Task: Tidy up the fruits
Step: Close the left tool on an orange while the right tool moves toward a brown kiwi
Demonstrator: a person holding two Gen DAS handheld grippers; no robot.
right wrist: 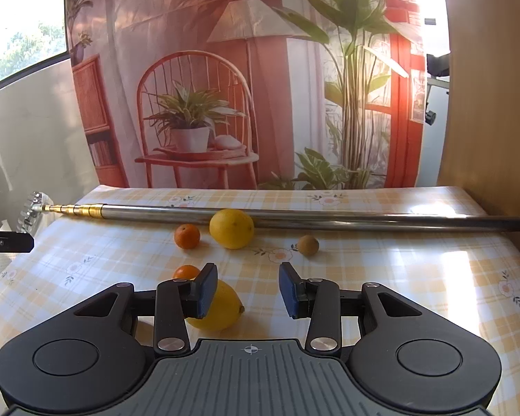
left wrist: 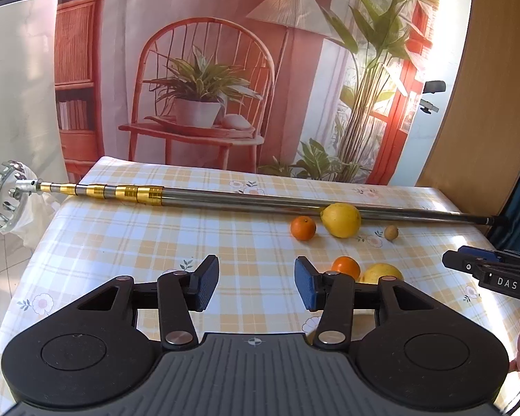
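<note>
Am hovering both tools over checked worktop [right wrist: 416,277], nothing picked yet. Left tool [left wrist: 256,286] spread, empty; right tool [right wrist: 248,289] spread, empty. Nearest big yellow lemon [right wrist: 222,308] sitting lower centre of right view, touching left pad. Small orange mandarin [right wrist: 185,272] just behind. Next: am shifting right tool leftward, straddling lemon, closing.

Both tools look alike: the left gripper [left wrist: 256,286] and right gripper [right wrist: 248,289] each have a ribbed grey centre plate with a small crosshair mark, flanked by two round black housings. Black linkage arms with silver pivot screws carry blue textured pads [left wrist: 305,289]. From the side, the right one shows white "DAS" lettering.
</note>
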